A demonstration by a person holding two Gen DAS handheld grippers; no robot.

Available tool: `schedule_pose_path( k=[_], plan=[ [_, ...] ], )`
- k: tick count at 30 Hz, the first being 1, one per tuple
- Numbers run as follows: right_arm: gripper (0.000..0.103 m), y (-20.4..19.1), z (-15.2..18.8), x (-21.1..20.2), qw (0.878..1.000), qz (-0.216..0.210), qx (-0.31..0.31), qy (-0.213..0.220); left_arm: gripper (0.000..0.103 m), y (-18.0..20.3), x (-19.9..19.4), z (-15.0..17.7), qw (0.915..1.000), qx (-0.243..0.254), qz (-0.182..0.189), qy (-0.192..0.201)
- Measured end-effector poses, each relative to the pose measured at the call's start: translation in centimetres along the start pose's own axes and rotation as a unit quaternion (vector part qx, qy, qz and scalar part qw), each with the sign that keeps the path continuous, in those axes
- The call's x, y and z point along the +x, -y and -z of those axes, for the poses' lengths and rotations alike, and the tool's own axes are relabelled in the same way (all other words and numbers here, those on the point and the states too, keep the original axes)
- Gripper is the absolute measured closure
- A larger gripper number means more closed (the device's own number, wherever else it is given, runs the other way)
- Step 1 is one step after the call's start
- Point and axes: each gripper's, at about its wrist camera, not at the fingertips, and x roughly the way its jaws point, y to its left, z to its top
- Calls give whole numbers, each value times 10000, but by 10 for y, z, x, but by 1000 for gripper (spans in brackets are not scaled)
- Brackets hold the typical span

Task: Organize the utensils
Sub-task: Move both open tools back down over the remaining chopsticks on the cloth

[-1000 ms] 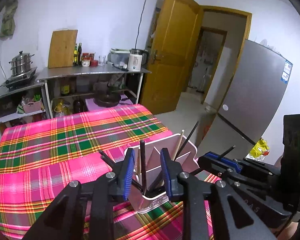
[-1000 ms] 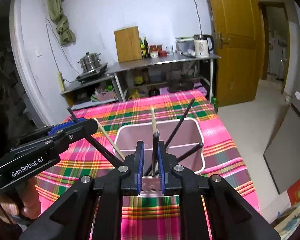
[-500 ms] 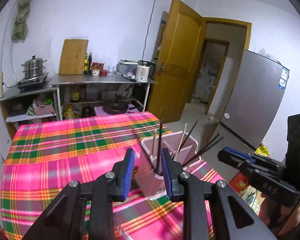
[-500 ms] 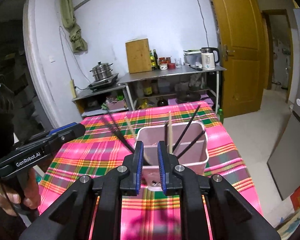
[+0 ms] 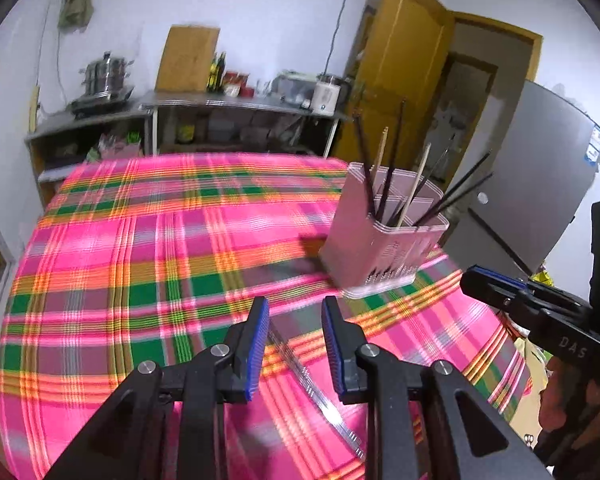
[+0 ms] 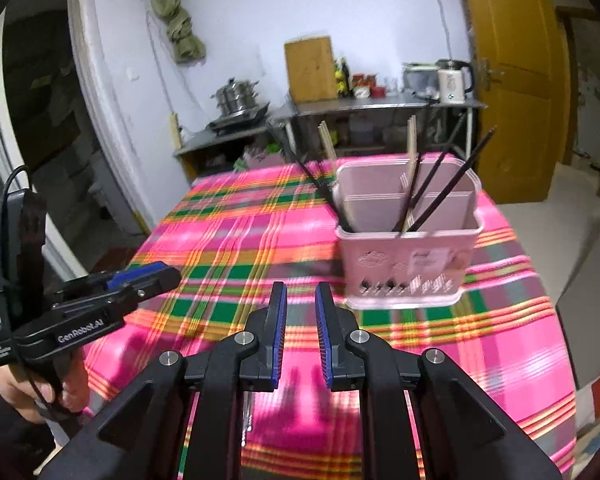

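A pink divided utensil holder (image 5: 384, 240) stands on the plaid tablecloth (image 5: 140, 248), with several dark and pale chopsticks (image 5: 388, 176) leaning in it. It also shows in the right wrist view (image 6: 408, 236). A pair of metal chopsticks (image 5: 316, 384) lies on the cloth under my left gripper (image 5: 295, 312), which is open and empty. My right gripper (image 6: 301, 296) is open and empty, pulled back from the holder. The metal chopsticks (image 6: 247, 416) are partly hidden beneath it.
A steel counter (image 6: 380, 102) with a kettle, bottles, cutting board and pot stands against the far wall. A yellow door (image 6: 512, 80) and a grey fridge (image 5: 540, 184) are to the right. The table edge (image 6: 560, 360) runs near the holder.
Both grippers have pulled back and away from the holder, which now looks smaller. The dark chopstick seen between the right gripper's pads a second ago now stands in the holder.
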Motion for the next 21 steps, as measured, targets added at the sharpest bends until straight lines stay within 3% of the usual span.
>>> schedule_pose_path(
  k=[6, 21],
  plan=[
    [88, -15, 18, 31, 9989, -156, -143, -417, 76, -14, 14, 24, 9991, -260, -77, -319],
    [88, -30, 39, 101, 9928, -231, -312, -1134, 76, -43, 34, 38, 9961, -661, -183, -549]
  ],
)
